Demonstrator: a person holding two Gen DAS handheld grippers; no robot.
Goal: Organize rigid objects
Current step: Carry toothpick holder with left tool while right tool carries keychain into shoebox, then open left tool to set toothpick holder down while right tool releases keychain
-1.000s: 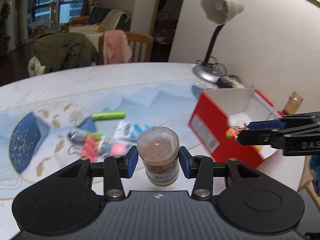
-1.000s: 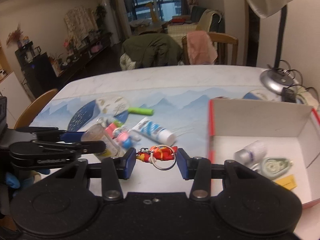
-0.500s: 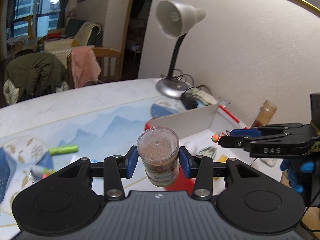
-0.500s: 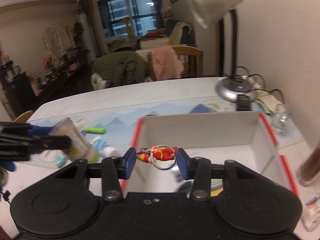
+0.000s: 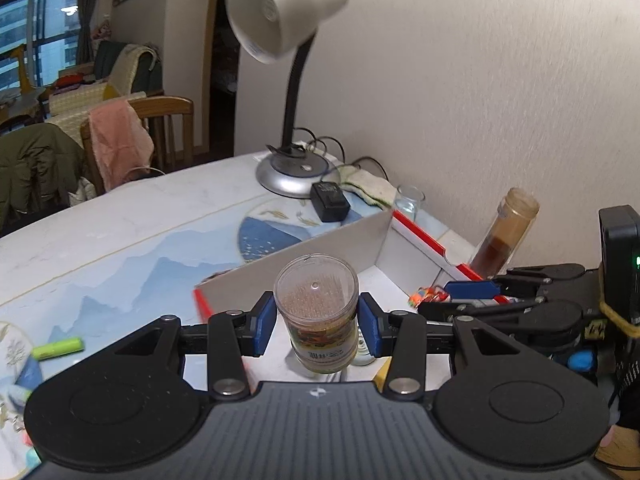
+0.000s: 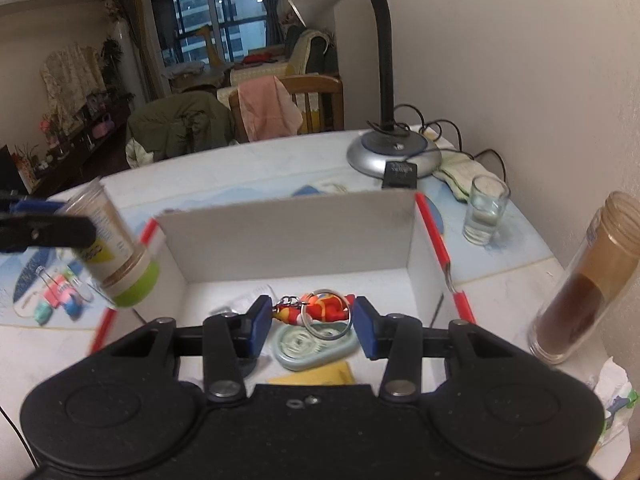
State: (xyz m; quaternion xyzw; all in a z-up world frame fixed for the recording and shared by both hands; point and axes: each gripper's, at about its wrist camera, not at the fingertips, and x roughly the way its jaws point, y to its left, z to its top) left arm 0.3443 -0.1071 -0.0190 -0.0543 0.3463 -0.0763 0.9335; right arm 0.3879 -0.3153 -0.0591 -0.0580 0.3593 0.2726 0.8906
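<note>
My left gripper [image 5: 317, 322] is shut on a clear toothpick jar [image 5: 320, 320] with a green base, held upside down above the near left part of the red-edged white box [image 5: 352, 240]. The jar also shows in the right wrist view [image 6: 112, 248] at the box's left wall. My right gripper [image 6: 314, 318] is shut on a red and orange toy keychain [image 6: 320, 308] with a metal ring, held over the inside of the box [image 6: 288, 236]. In the left wrist view the right gripper [image 5: 434, 300] is over the box's right side.
In the box lie a pale green tape dispenser [image 6: 316, 348] and a yellow card [image 6: 316, 376]. A desk lamp [image 6: 394, 152], a black adapter [image 6: 400, 170], a glass [image 6: 484, 210] and a tall brown jar [image 6: 584, 292] stand around it. Small items [image 6: 56, 292] and a green tube [image 5: 58, 347] lie left.
Both grippers have moved right from the loose items toward the box, carrying the jar and the keychain. Both now hang over the box.
</note>
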